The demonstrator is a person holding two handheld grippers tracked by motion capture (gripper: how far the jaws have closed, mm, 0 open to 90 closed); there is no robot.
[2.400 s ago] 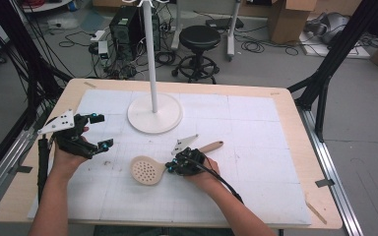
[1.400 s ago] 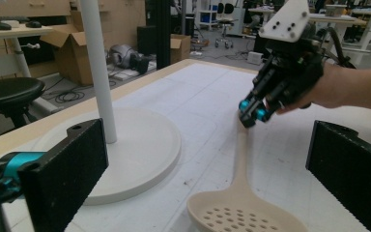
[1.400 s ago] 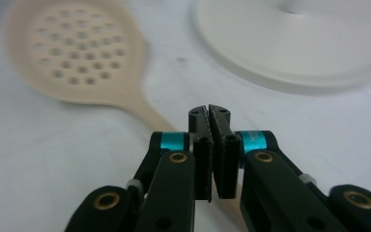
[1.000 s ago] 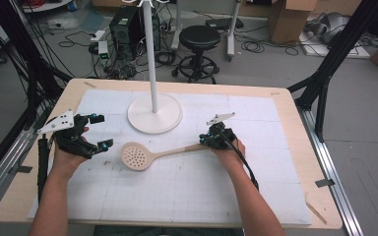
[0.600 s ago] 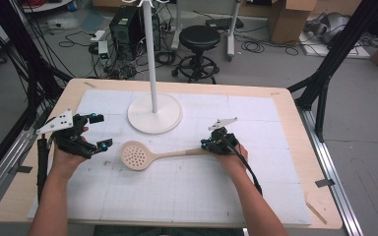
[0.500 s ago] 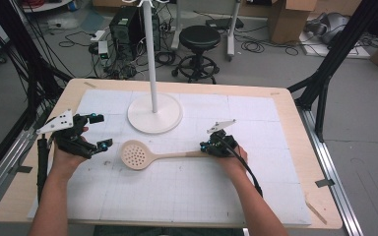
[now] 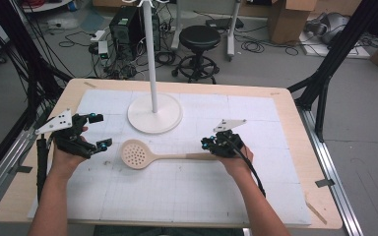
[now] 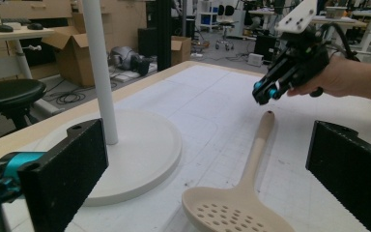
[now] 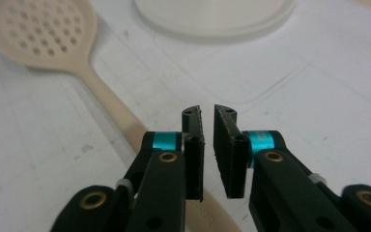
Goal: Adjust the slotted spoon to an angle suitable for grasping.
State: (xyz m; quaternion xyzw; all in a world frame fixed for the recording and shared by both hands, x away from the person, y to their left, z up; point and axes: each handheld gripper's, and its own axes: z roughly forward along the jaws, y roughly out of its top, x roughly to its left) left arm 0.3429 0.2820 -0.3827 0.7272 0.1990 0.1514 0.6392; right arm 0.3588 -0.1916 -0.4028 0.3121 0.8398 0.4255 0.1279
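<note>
Just beyond your right gripper (image 7: 207, 143), the slotted spoon (image 7: 150, 156) lay flat on the white mat (image 7: 187, 196), its handle end beneath the jaw tips and its perforated bowl pointing away toward your left gripper (image 7: 99, 131). From the left gripper view, the spoon's handle tip (image 8: 268, 115) sat a little below the right gripper (image 8: 263, 93), not touching it. Your right jaws had just been opening; in the right gripper view they stood a narrow slit apart with nothing between the pads (image 9: 194, 154), the spoon's handle (image 9: 121, 118) running past under the left-hand finger. You held your left gripper with its jaws spread wide and empty, the spoon's bowl (image 8: 234, 212) resting on the mat between and ahead of them. Off to the far side of both grippers stood the white stand (image 7: 155, 112), its round base on the mat and its pole upright. Around the mat ran the bare wooden table (image 7: 295, 118) edge.
</note>
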